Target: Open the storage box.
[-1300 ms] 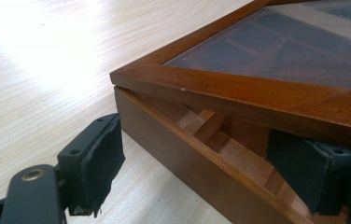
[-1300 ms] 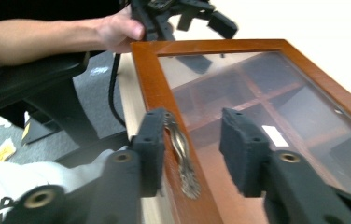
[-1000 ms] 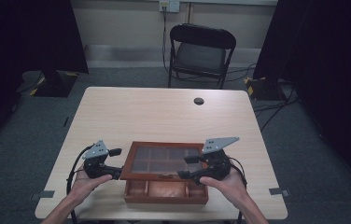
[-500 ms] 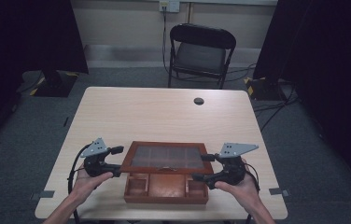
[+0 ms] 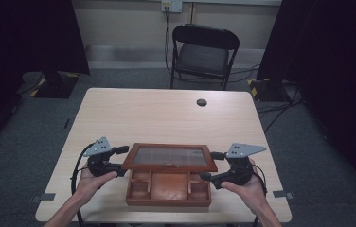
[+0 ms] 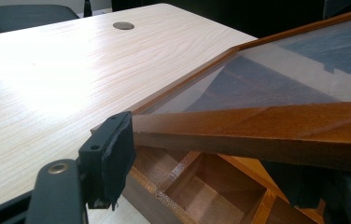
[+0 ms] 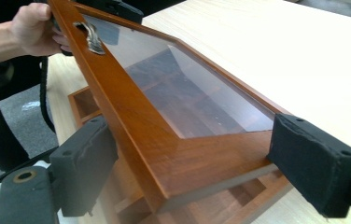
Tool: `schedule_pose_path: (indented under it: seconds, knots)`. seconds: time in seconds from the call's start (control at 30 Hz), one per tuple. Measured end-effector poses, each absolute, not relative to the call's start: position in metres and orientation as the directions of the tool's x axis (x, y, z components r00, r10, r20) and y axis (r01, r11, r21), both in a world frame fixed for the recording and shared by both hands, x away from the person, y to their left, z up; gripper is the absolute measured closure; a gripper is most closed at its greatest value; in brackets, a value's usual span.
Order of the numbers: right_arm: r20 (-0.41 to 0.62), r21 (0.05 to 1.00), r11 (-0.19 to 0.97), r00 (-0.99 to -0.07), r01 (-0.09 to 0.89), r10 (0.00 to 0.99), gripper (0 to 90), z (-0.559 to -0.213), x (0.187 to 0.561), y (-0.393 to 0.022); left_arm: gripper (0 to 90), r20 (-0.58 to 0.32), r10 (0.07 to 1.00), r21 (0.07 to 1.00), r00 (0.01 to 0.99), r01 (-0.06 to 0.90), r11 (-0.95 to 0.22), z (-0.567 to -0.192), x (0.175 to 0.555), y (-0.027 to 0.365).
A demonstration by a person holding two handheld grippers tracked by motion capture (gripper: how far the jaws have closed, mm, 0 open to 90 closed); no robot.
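Hands first, at the bottom of the high view: left hand and right hand flank a wooden box at the near edge of the table.

Box base sits flat, its compartments showing. Its glass lid is tilted up, front rail raised, far edge low along the back of the box.

Left gripper is on the lid's left end. Its jaws have just been closing. In the left gripper view one pad lies against the corner of the frame and the other sits dark beneath the rail, so I read it as clamped on the lid and carrying it.

Right gripper straddles the right end. Its jaws have just been opening, and in the right gripper view they stand wide around the lid's corner, gripping nothing. Small metal clasp shows on the front rail, upper left of that view.

Step in hand, as I judge it: swinging the lid on its back edge.
- Keep the left clamp on wood, never on glass.
- Move in an arc about the far edge; no sideways pull, or the frame twists.
- Right jaws wide, tracking just clear, ready to catch.
- Box is light; watch that the base does not slide.

Beyond: bare tabletop, cable hole, folding chair at top centre.
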State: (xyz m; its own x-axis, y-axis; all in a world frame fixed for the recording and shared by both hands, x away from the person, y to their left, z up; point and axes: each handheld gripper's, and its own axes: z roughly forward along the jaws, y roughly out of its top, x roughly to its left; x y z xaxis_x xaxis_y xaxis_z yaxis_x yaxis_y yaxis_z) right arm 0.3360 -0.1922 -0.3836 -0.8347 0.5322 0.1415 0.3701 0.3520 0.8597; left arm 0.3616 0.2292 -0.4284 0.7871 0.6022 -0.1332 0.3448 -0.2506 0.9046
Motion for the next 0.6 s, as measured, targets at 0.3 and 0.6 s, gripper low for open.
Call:
schedule_pose_path:
  seconds: [0.3,0.6]
  knots:
    - [0.147,0.861,0.322,-0.800,0.393,0.582,20.2,-0.390,0.348,-0.200,29.5,-0.142,0.608,0.912,0.781,0.342,-0.226,-0.423,0.362,0.228]
    - [0.185,0.876,0.273,-0.801,0.397,0.570,31.1,-0.382,0.361,-0.199,29.3,-0.149,0.610,0.920,0.779,0.335,-0.204,-0.412,0.367,0.231]
